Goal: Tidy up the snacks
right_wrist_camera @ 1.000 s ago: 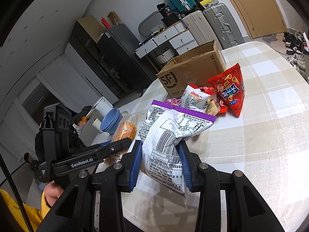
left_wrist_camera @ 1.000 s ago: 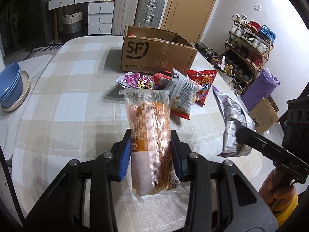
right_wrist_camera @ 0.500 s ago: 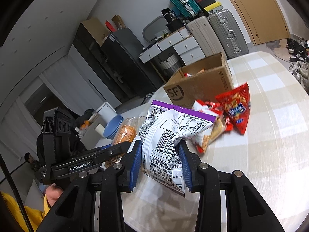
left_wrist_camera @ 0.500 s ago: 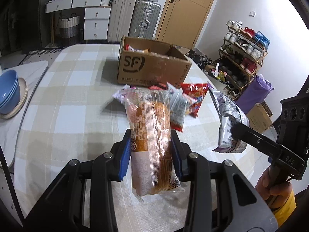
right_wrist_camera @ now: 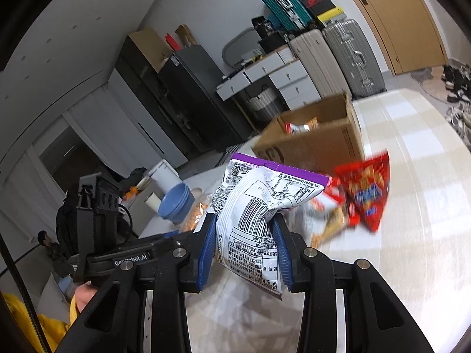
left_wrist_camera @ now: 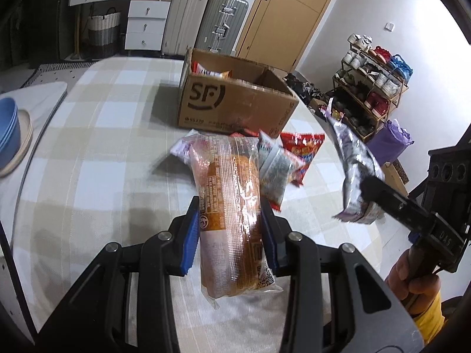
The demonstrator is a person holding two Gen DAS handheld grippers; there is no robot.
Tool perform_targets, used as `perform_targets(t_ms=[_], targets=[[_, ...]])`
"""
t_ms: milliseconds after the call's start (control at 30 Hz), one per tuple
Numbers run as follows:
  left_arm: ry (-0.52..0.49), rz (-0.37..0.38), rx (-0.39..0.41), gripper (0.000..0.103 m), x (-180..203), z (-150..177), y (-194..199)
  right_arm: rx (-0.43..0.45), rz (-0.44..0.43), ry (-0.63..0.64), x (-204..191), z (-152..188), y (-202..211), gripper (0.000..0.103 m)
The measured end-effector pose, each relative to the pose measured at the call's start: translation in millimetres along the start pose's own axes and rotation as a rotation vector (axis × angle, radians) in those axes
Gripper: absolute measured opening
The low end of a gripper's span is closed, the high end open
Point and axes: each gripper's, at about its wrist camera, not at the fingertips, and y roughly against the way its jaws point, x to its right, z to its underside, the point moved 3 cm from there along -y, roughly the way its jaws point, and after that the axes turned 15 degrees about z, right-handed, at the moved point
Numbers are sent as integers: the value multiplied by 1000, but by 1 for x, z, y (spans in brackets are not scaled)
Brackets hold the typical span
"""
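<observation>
Gripping a clear orange bread pack [left_wrist_camera: 229, 206] in left tool [left_wrist_camera: 231, 231], a silver-purple chip bag [right_wrist_camera: 253, 214] in right tool [right_wrist_camera: 244, 250], both above counter [left_wrist_camera: 97, 153], short of cardboard box [left_wrist_camera: 235, 103].

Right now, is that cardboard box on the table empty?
No, the left view shows a few snack packets already lying inside the open box.

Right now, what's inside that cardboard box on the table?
A few snack packets show above the cardboard box rim, against its far wall. The near wall hides the bottom, so anything lower down can't be seen.
</observation>
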Motion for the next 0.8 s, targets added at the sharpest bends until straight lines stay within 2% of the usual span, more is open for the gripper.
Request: perform_targets(t_ms=[267,467,800], targets=[[-64,-2,47,34,9,-61,-4,51,-8,44,-10,-56,4,38],[-82,2,40,34,10,-110,-17,56,-11,67,-15,-96,-8,38],[-114,-16,33,34,-2,-212,-67,47,23,45,-7,-167,-50,38]])
